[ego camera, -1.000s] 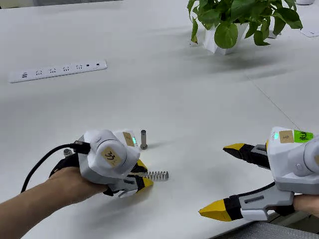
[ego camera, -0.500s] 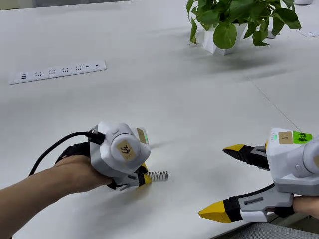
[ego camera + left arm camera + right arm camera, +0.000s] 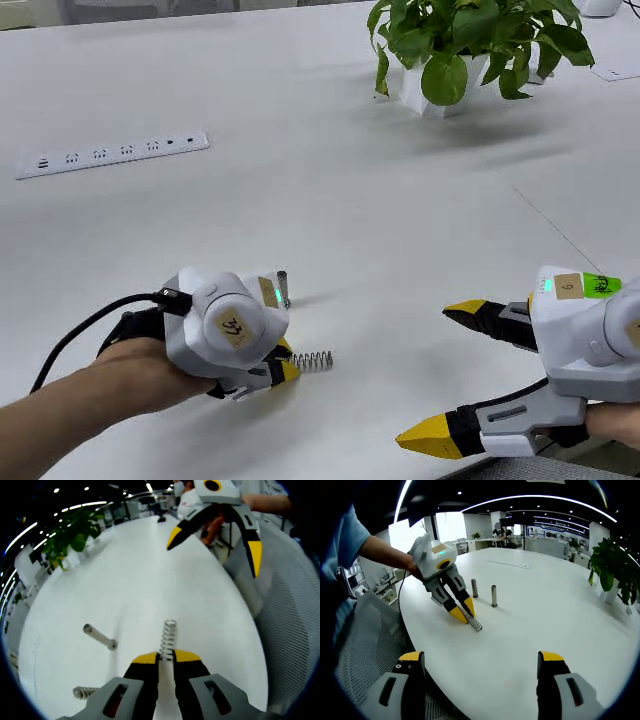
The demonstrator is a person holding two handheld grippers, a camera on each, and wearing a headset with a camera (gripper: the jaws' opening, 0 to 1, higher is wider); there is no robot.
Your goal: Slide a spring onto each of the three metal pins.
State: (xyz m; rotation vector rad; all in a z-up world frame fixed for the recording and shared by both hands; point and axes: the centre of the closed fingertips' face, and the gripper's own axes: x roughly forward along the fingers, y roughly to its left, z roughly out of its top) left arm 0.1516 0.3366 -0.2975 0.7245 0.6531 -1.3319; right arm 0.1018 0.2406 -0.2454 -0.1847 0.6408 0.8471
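Clamping: left gripper (image 3: 166, 656) fingers (image 3: 146, 658) pinched together on the near end of spring (image 3: 168, 635); rest of the coil sticking straight out past the yellow tips.
Spring attitude: roughly level, low over table (image 3: 350, 220); free end touching the table or just clear of it, cannot tell.
Right side: right gripper (image 3: 447, 372) fingers (image 3: 466, 309) spread wide apart, nothing between them; well apart from the left fingers, tips aimed toward them across bare table.
Pin one: bare pin (image 3: 100, 636) upright on the table, no coil on it; near the left fingers, off to one side of them, apart from the held spring.
Pin two: loaded pin (image 3: 474, 588) upright with a coil round its shaft; just beside the bare pin, set further back than the left fingertips, alongside the gripper body.
Spring vs pins: free end pointing away from both pins, toward the right fingers; not lined up with either.
Hand: hand (image 3: 140, 375) wrapped round the left gripper, cable (image 3: 80, 335) trailing off behind it.
Far side: power strip (image 3: 112, 153) flat on the table well beyond the left fingers; potted plant (image 3: 470, 45) well beyond the right fingers.
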